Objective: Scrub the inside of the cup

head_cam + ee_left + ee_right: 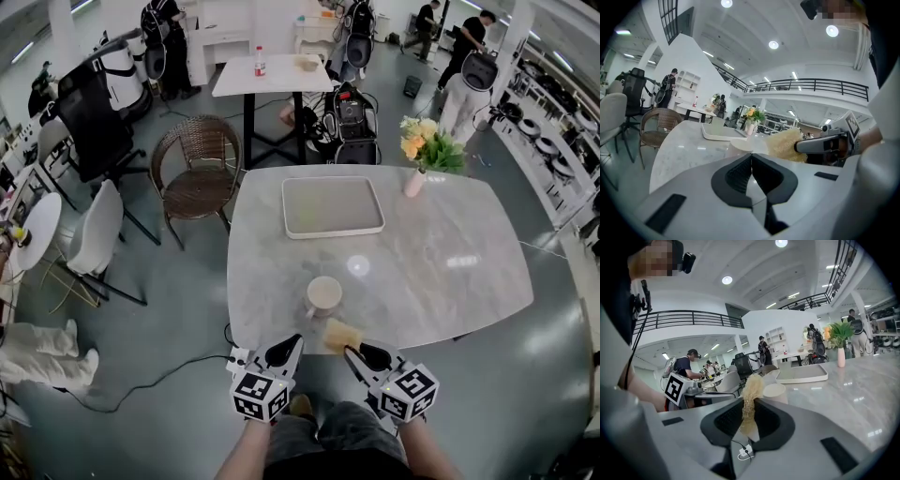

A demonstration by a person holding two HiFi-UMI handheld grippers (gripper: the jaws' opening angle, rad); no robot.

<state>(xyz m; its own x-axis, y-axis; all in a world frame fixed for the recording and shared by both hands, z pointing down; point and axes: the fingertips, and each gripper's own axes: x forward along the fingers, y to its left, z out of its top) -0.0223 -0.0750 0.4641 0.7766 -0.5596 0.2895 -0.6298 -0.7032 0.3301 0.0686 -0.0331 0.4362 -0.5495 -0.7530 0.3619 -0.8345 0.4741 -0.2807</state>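
Yellow sponge (751, 386) clamped in right gripper (748, 414), left gripper (751, 165) empty, jaws together, near cup (324, 294)

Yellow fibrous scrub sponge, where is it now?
In the head view the sponge is clamped in the right gripper, just right of the round white cup.

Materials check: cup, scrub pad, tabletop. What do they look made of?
Cup: likely glazed ceramic, smooth cream-white surface.
Scrub pad: coarse yellowish fibre, loofah-like, frayed edges.
Tabletop: polished marble or marble-look slab, grey veining, lamp reflections.
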